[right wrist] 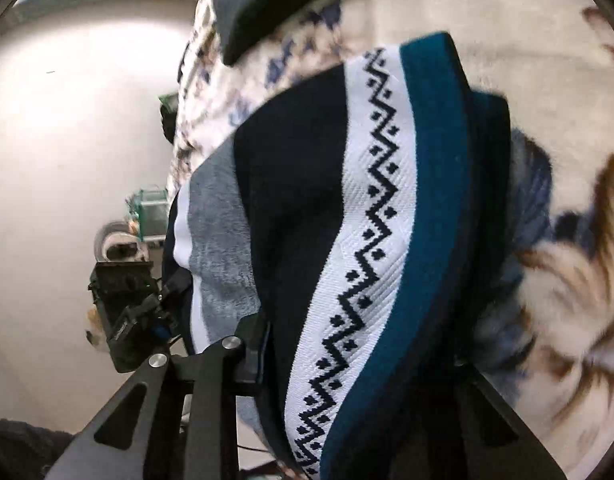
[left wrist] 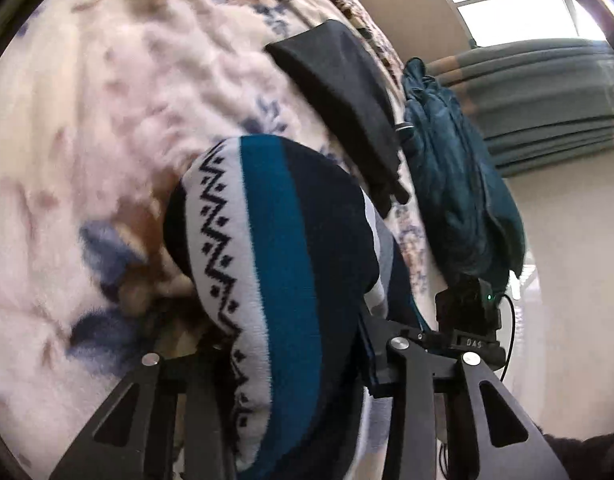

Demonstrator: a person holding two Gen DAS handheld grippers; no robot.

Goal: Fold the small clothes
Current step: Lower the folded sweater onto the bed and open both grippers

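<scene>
Knitted in navy, teal and white bands with a black zigzag, the striped garment (left wrist: 283, 280) (right wrist: 371, 220) is hanging bunched between both grippers above a floral fleece blanket (left wrist: 87, 120) (right wrist: 567, 280). The left gripper (left wrist: 291, 360) is pinching it, and the right gripper (right wrist: 347, 360) is clamping it too. "DAS" is showing on the right gripper's body in the left view. Farther off, a dark folded cloth (left wrist: 339, 100) and a teal garment (left wrist: 459, 184) are lying before grey-green curtains (left wrist: 547, 100).

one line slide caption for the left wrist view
Striped garment draped between left gripper fingers above floral blanket.
</scene>
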